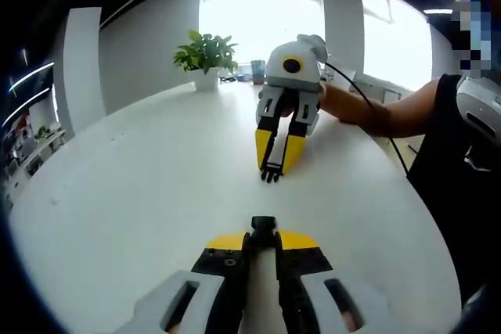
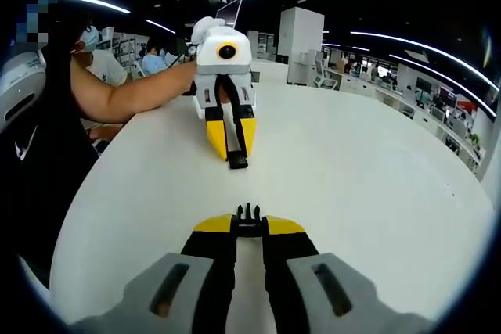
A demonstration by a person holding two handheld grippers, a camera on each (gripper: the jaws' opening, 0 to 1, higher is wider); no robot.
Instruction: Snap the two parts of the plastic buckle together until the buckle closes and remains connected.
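1. In the left gripper view, the left gripper (image 1: pixel 263 228) lay low over the white table (image 1: pixel 141 185), jaws closed on the socket half of the buckle (image 1: pixel 263 227), which projected forward from the tips.
2. Facing it, apart across the table, the right gripper (image 1: pixel 272 171) pointed tips-down, held by a person's forearm (image 1: pixel 368 111) reaching in from the right.
3. In the right gripper view, the right gripper (image 2: pixel 249 223) was closed on the pronged half of the buckle (image 2: pixel 249 215).
4. A potted plant (image 1: pixel 205 59) stood at the table's far edge.
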